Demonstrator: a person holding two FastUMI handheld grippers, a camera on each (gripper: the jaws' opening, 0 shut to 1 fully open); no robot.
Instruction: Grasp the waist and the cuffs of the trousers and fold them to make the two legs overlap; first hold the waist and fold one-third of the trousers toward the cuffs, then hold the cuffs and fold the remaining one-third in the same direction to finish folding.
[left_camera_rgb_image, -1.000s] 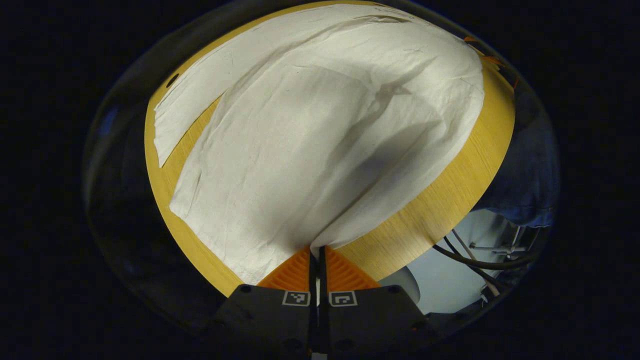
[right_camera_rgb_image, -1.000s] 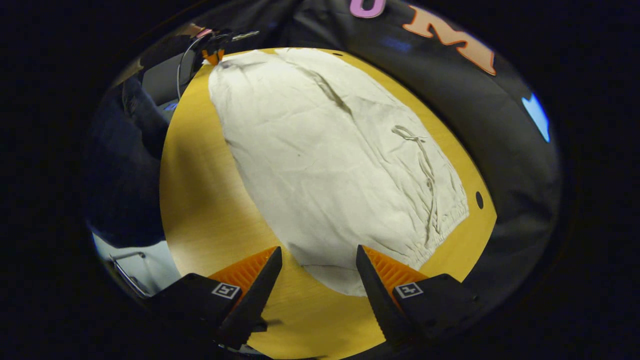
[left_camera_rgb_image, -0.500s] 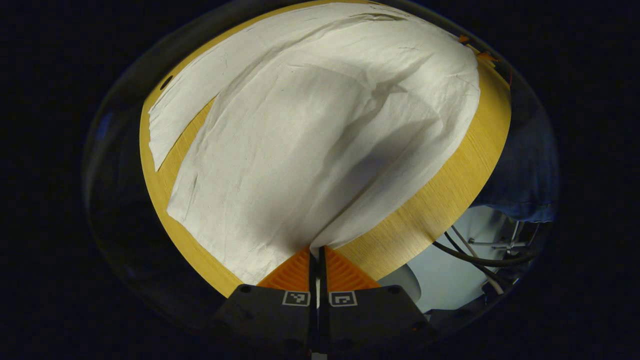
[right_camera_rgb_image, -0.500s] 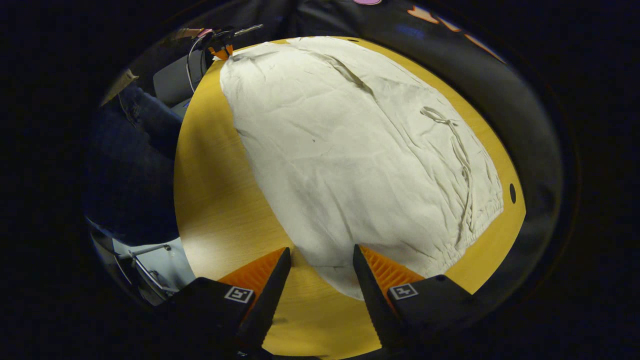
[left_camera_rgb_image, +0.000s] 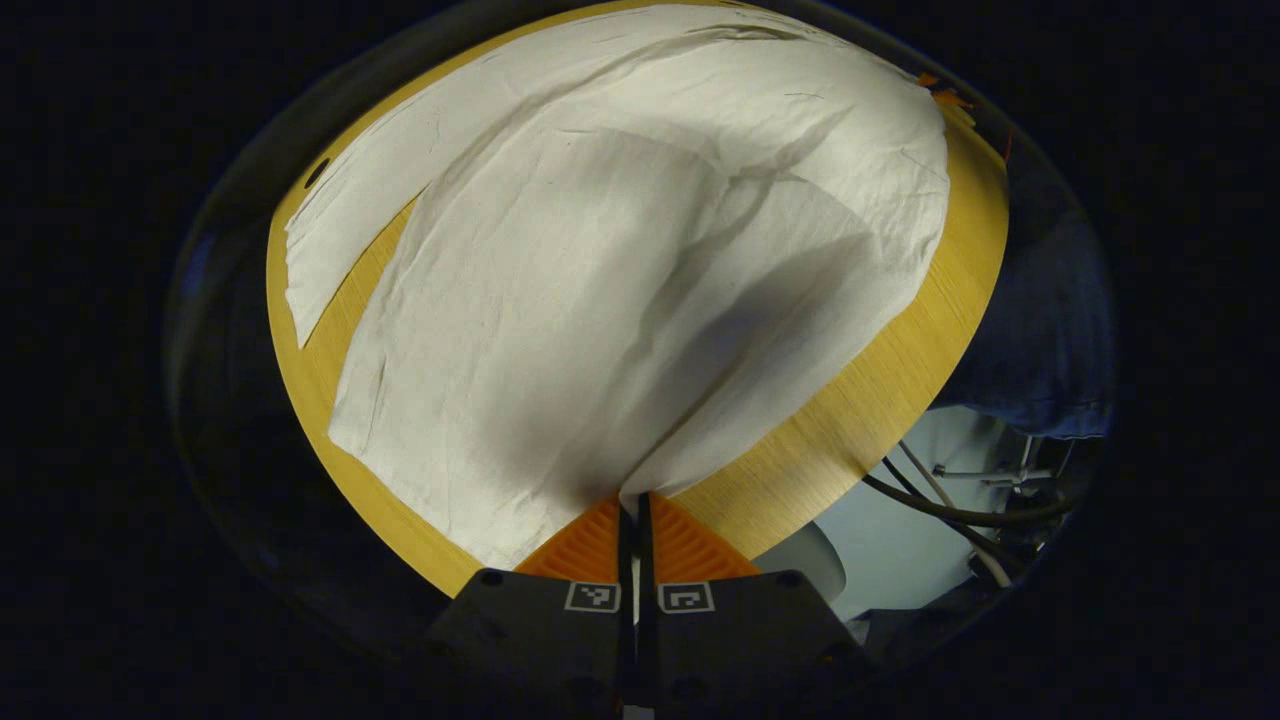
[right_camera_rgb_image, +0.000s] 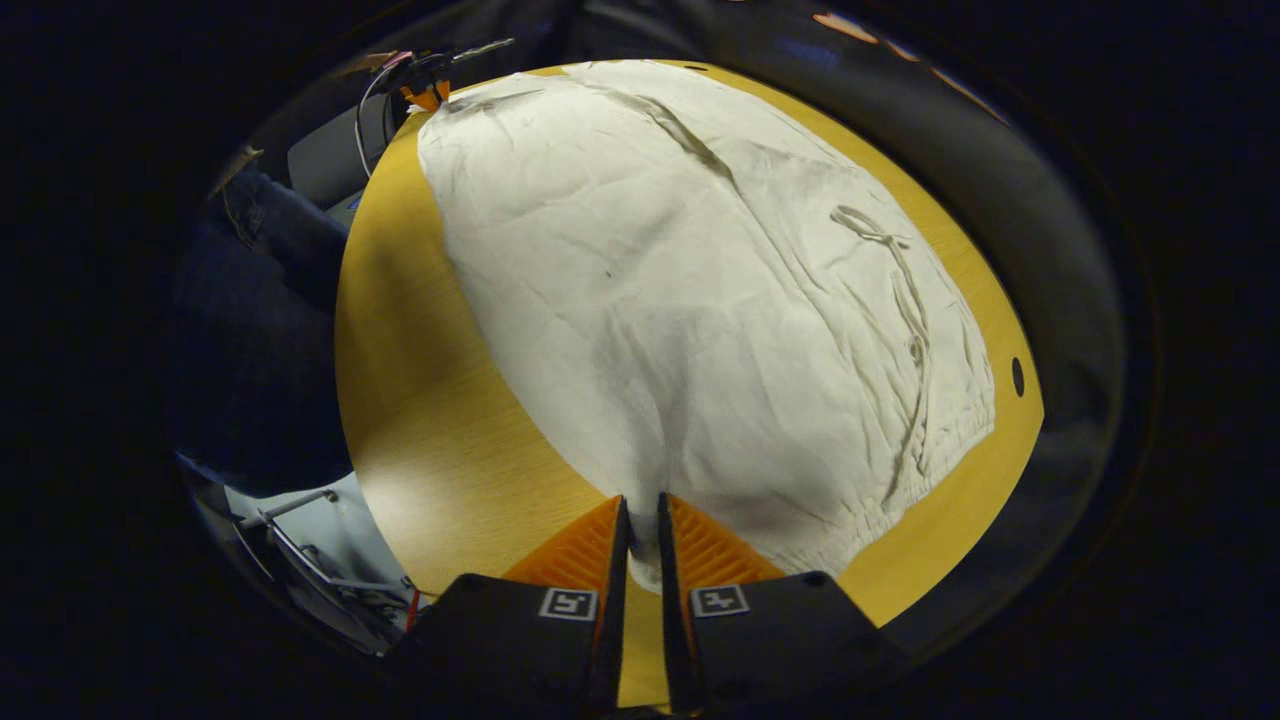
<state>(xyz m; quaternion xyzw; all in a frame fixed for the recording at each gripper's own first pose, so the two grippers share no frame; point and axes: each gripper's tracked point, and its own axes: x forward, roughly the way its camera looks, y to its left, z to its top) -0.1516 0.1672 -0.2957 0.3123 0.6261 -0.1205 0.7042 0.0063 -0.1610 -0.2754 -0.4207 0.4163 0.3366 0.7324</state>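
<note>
In the left gripper view, I am watching the left tool (left_camera_rgb_image: 633, 497) pinching a cuff corner of the pale trousers (left_camera_rgb_image: 620, 270) at 6 o'clock, its 2 fingers closed together with the cloth rising out from between them. The trousers are spreading from there toward 12 o'clock across the wooden table (left_camera_rgb_image: 880, 390), with 1 leg splitting off toward 10 o'clock. A person's dark sleeve (left_camera_rgb_image: 1050, 340) is showing at 3 o'clock, past the table edge.

In the right gripper view, I am seeing the right tool (right_camera_rgb_image: 640, 515) clamping the waistband edge of the trousers (right_camera_rgb_image: 700, 300) at 6 o'clock, fingers nearly together on a fold of cloth. The drawstring (right_camera_rgb_image: 900, 290) is lying on the fabric toward 2 o'clock. The other tool (right_camera_rgb_image: 428, 96) is showing at 11 o'clock, at the far corner of the trousers.
</note>
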